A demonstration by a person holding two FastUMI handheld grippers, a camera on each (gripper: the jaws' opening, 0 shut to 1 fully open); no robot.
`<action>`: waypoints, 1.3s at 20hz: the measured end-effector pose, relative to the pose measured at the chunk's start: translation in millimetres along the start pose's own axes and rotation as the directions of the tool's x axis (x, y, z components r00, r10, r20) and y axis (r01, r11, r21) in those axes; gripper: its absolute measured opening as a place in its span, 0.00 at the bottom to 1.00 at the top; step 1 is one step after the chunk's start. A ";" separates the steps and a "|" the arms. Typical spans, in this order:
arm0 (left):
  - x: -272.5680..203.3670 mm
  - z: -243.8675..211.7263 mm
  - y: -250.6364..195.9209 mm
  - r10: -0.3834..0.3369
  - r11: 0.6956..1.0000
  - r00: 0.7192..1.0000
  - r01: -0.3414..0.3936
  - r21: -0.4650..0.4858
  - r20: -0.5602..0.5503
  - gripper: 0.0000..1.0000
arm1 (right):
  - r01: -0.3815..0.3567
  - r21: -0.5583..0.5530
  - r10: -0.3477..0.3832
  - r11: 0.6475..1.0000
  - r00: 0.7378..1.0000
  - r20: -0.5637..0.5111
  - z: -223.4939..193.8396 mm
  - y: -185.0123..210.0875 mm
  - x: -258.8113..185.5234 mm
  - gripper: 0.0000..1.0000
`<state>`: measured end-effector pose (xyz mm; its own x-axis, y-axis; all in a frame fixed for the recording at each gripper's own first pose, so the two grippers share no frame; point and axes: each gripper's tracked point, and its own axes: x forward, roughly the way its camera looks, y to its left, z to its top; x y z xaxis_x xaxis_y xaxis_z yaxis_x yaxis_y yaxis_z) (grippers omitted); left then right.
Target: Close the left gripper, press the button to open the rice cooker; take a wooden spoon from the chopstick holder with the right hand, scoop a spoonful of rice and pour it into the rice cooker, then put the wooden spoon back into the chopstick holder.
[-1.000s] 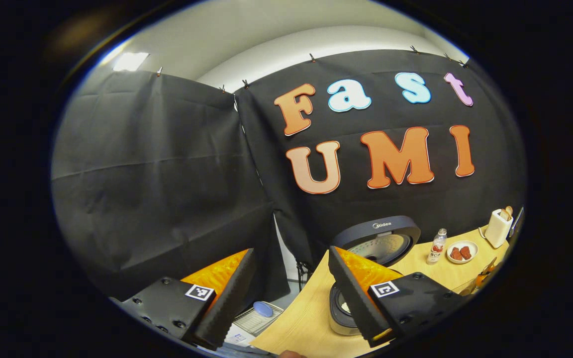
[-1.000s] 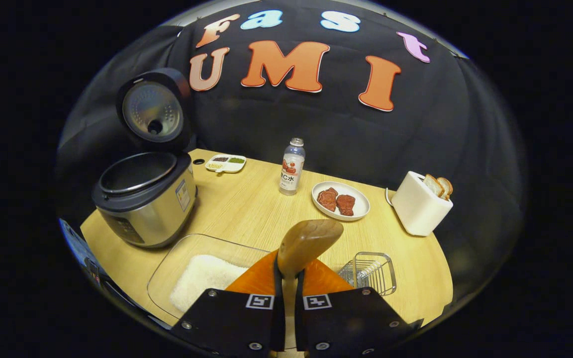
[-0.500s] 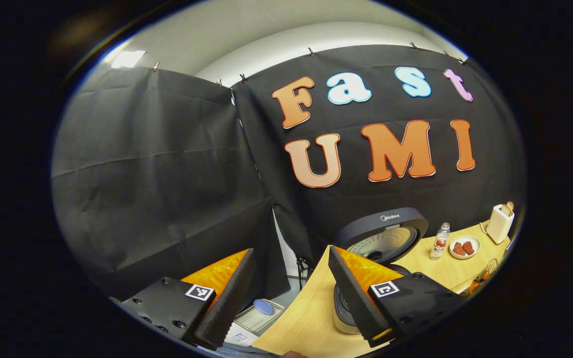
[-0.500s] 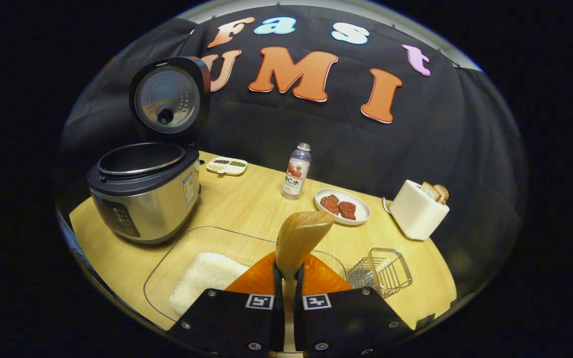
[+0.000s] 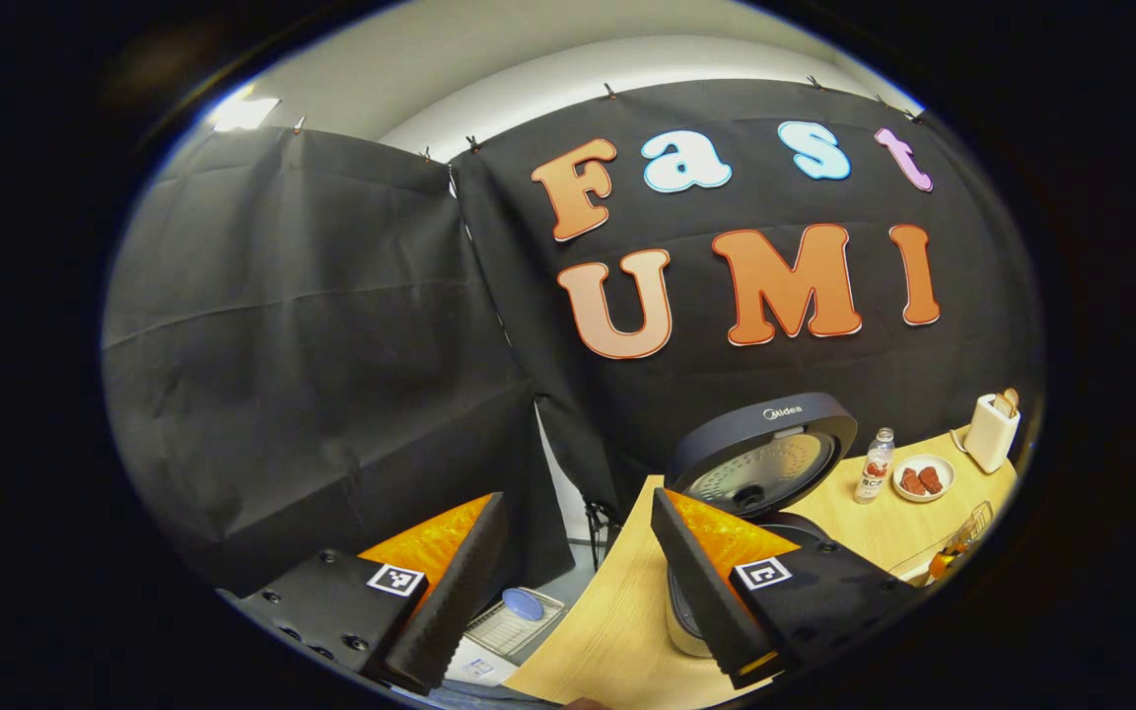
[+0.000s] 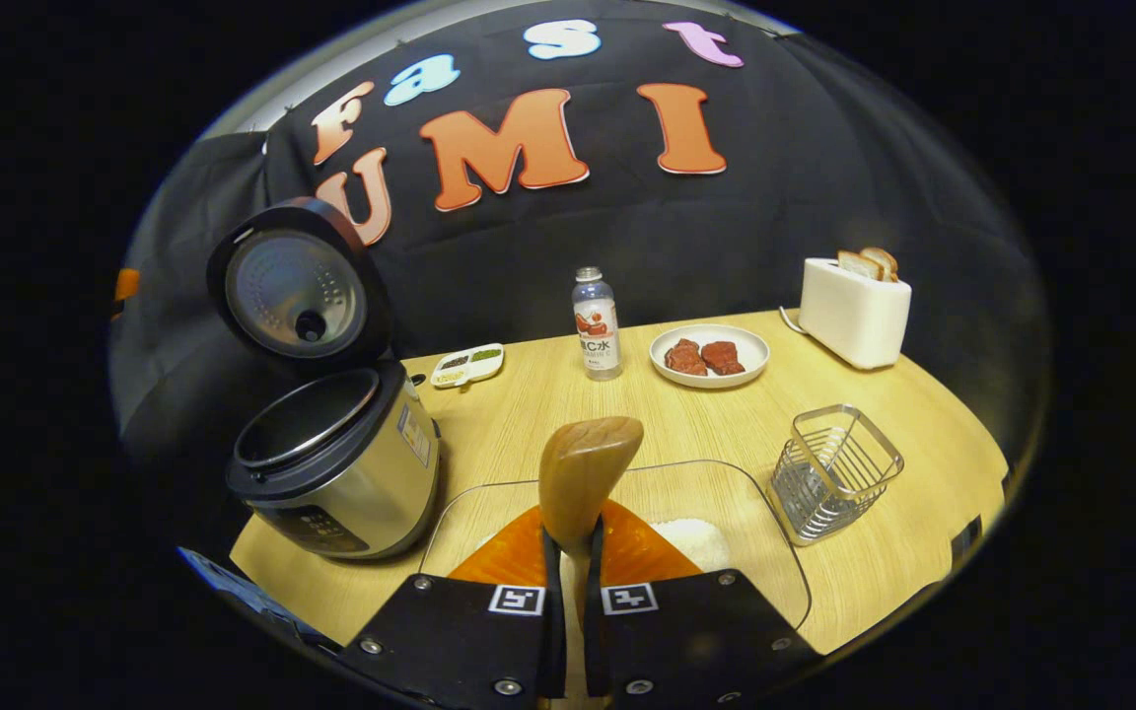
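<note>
The right gripper point(image 6: 573, 577) has swung right, so the glass dish point(image 6: 726, 493) of rice now lies directly beneath; its fingers clamp the wooden spoon point(image 6: 583, 473). The rice cooker point(image 6: 336, 459) stands open. The left gripper point(image 5: 573, 582) hangs spread, empty.

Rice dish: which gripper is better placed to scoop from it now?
Right. The right gripper is shut on the wooden spoon, directly above the glass dish holding rice. The left gripper is open and holds nothing, off the table's edge.
</note>
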<state>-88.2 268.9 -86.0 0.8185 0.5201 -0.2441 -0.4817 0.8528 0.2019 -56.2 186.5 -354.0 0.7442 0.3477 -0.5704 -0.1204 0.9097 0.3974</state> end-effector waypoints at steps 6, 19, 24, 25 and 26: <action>8.2 -2.8 0.9 -0.013 1.000 1.000 0.013 0.009 -0.005 0.98 | 0.014 0.226 0.000 0.974 0.998 -0.062 -2.0 -5.8 0.9 0.07; 17.6 -2.6 -12.8 -0.038 0.999 0.999 0.038 0.017 -0.008 0.98 | -0.073 0.404 0.143 0.912 0.979 -0.146 -4.2 2.4 3.2 0.07; 17.8 0.9 -23.8 -0.043 0.999 0.999 0.043 0.022 -0.007 0.98 | -0.073 0.561 0.189 0.824 0.970 -0.151 -8.1 -5.0 4.5 0.07; 18.0 2.7 -27.1 -0.045 0.999 0.999 0.045 0.021 -0.004 0.98 | -0.077 0.575 0.198 0.814 0.969 -0.151 -9.2 -6.8 5.2 0.07; 17.7 5.5 -30.1 -0.047 0.999 0.999 0.047 0.021 -0.001 0.98 | -0.080 0.589 0.209 0.804 0.966 -0.153 -10.4 -8.0 4.5 0.07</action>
<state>-57.5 252.2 -91.2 0.8402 0.4791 -0.2541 -0.4356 0.8753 0.2100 -58.7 183.2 -367.3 0.5932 0.5604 -0.5780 0.2307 0.5696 0.7889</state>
